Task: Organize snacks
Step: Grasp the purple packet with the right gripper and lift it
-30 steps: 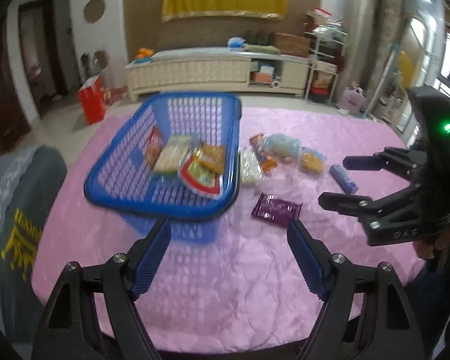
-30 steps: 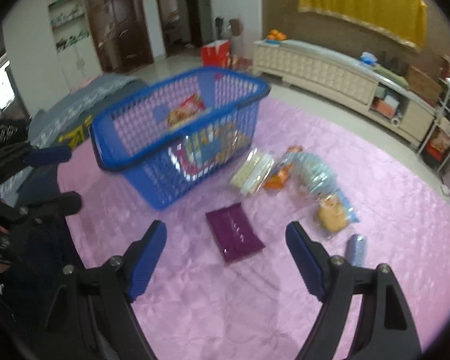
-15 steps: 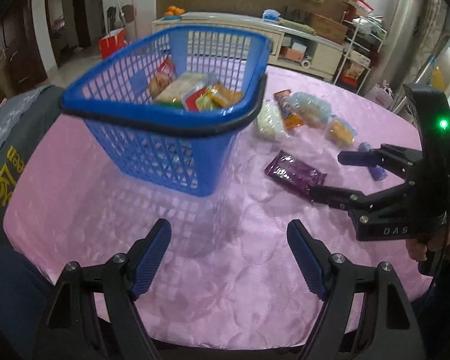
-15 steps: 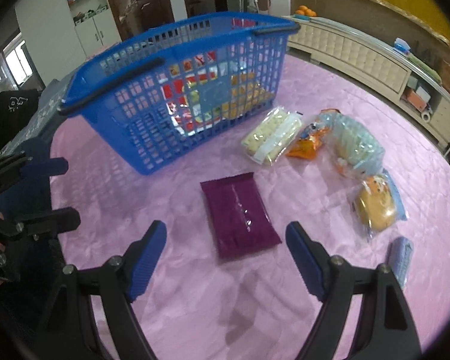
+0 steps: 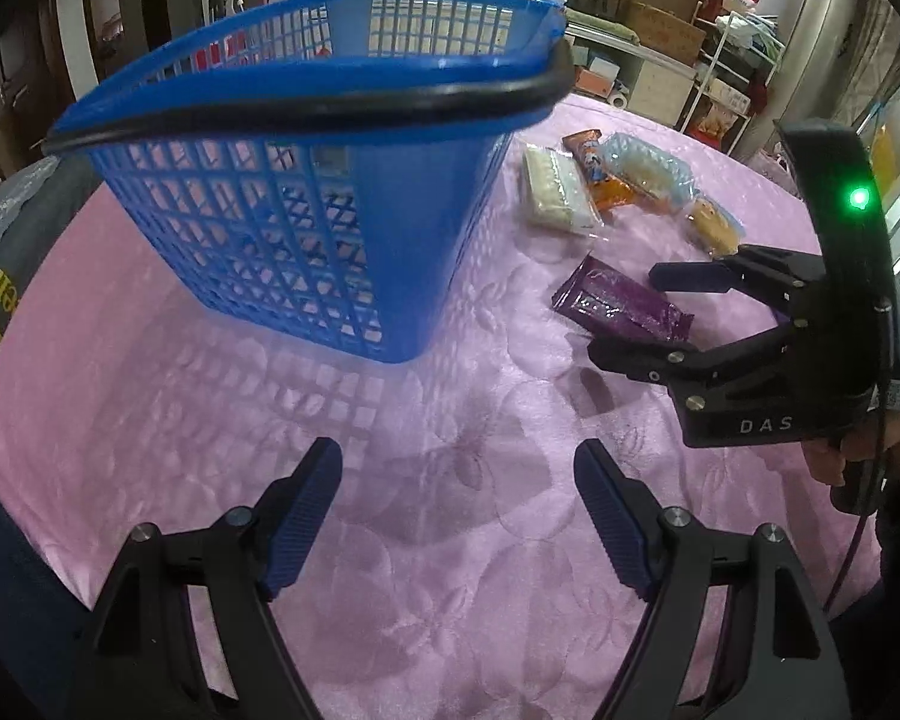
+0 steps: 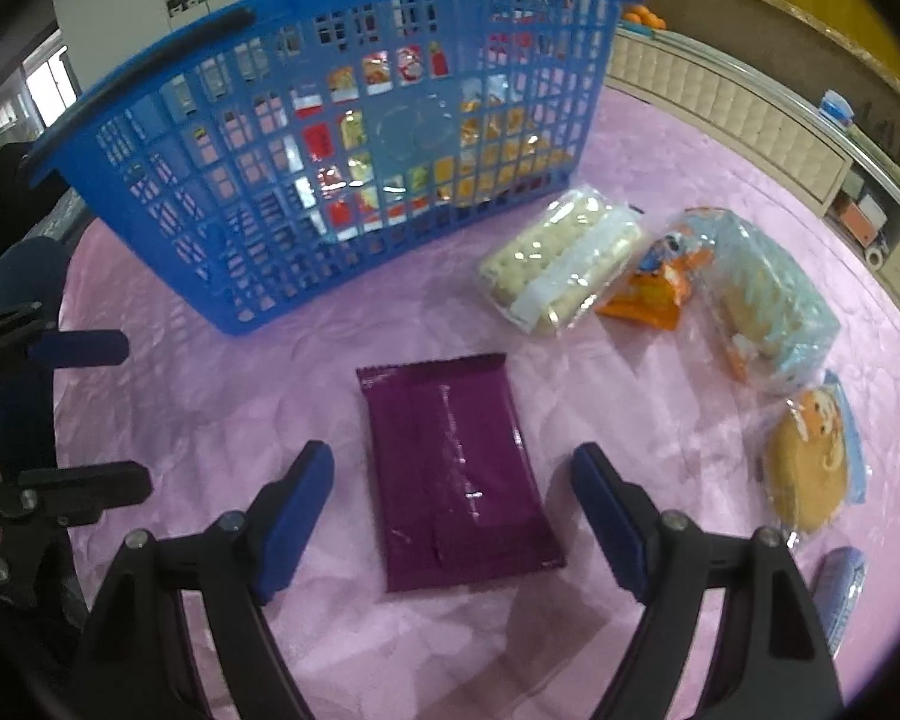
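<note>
purple snack packet (image 6: 459,468) between right gripper (image 6: 453,510) fingers (image 6: 297,516)

I am looking at two matching tools. The left gripper (image 5: 456,516) is showing black angular arms with silver screws at the joints, and its fingers (image 5: 306,510) are wearing ribbed blue pads. The right gripper (image 6: 453,516) is built the same way. Seen from the left camera, its black body is carrying white letters reading DAS, a green light (image 5: 858,199) is glowing on its upright housing, and a thin dark cable (image 5: 852,546) is hanging beside the hand (image 5: 870,456).
</note>
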`<state>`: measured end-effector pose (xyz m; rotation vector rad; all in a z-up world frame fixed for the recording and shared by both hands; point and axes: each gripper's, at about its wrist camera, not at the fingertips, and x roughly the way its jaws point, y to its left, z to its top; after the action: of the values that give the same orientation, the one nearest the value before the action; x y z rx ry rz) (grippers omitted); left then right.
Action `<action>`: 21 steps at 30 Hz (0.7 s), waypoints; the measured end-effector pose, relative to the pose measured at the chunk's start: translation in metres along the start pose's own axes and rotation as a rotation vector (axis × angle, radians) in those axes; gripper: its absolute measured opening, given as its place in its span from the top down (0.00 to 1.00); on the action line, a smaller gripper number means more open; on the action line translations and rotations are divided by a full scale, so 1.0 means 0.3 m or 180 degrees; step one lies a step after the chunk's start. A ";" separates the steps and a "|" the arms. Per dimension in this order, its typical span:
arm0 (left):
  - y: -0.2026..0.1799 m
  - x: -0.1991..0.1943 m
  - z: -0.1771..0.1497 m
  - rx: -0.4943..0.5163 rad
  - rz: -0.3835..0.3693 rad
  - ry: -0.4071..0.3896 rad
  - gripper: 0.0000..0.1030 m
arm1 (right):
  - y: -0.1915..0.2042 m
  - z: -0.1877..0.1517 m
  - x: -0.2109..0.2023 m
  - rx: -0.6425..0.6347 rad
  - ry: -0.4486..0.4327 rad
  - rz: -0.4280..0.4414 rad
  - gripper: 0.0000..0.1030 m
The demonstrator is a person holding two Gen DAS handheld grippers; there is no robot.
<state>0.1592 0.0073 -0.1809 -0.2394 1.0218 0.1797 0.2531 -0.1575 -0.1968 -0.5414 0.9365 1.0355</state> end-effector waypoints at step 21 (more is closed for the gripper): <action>-0.137 -0.149 0.011 0.0360 -0.0102 -0.0217 0.24 | -0.015 -0.162 -0.465 0.0773 -0.0509 -0.0509 0.48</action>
<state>0.1496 -0.0327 -0.1363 -0.1460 0.9565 0.0999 0.2110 -0.2635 -0.1027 -0.3202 0.8482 0.7953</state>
